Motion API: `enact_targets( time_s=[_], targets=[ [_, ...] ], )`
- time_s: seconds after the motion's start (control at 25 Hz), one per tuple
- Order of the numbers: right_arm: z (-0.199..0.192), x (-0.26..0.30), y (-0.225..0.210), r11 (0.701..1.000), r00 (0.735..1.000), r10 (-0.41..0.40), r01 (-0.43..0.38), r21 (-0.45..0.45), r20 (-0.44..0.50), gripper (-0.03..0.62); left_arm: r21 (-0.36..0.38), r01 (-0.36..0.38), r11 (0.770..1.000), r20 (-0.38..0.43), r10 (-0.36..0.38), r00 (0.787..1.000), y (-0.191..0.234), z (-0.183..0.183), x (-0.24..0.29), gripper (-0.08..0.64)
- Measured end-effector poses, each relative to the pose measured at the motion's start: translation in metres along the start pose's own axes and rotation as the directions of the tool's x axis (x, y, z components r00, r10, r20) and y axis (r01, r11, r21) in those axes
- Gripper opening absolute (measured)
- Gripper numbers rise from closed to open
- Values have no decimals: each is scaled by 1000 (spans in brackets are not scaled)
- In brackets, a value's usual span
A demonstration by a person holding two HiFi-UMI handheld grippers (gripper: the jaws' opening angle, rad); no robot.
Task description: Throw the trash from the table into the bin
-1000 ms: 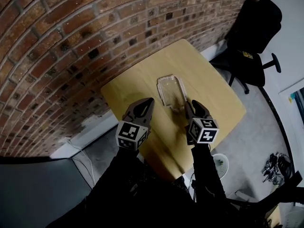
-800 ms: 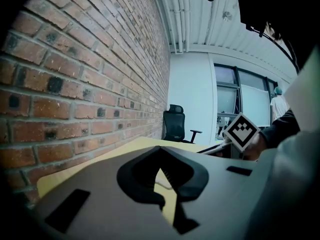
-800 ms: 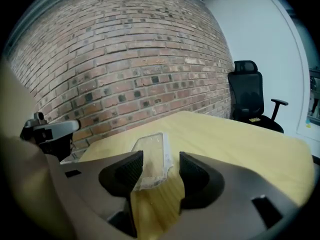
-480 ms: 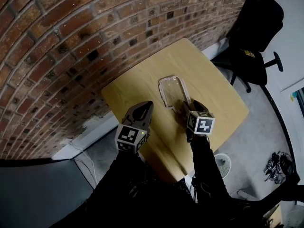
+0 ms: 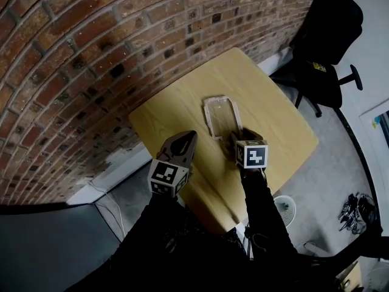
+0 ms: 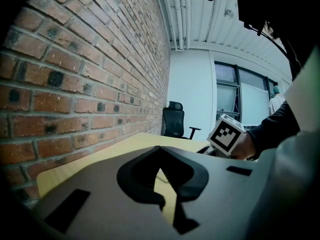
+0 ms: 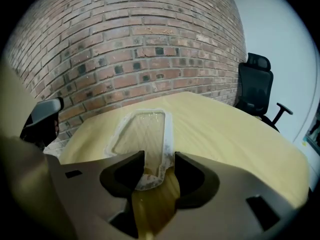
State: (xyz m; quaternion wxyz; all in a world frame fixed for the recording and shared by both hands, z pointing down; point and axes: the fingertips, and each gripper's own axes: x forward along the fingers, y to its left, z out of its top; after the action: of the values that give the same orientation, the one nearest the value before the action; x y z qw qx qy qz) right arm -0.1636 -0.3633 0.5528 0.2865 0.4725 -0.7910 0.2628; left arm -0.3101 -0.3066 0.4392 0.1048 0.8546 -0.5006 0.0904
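1. The table has a light wooden top with rounded corners.
2. A clear plastic tray lies flat on it, near the middle.
3. The tray's rim looks whitish, and the wood shows through its bottom.

The trash was a clear plastic tray, oblong with rounded corners and a whitish, slightly crumpled rim. It lay flat and empty near the middle of the pale wooden table, its long side pointing toward the brick wall.
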Motion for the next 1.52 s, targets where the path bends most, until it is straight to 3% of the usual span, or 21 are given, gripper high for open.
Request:
enact_targets(
  time_s=[0.08,0.16,0.44,0.84,1.52],
  targets=[
    [-3,-1,1,1000,1000,8,-8,-7,-9,173,3,0,1000,-1,0,1000,-1,1,0,6],
    [-6,-5,0,1000,1000,0,0,-23,-7,58,5,1,1000,0,-1,1000,-3,1,0,6],
    [-3,-18,-3,1000,999,3,-3,-3,42,44,12,8,1000,2,-8,1000,-10,3,0,6],
    [11,-75,-34,996,982,-68,57,72,175,40,29,74,997,18,-74,997,-43,11,12,6],
    [-48,-212,-120,960,931,-245,194,202,270,25,101,277,955,10,-279,960,-189,28,34,6]
  ],
)
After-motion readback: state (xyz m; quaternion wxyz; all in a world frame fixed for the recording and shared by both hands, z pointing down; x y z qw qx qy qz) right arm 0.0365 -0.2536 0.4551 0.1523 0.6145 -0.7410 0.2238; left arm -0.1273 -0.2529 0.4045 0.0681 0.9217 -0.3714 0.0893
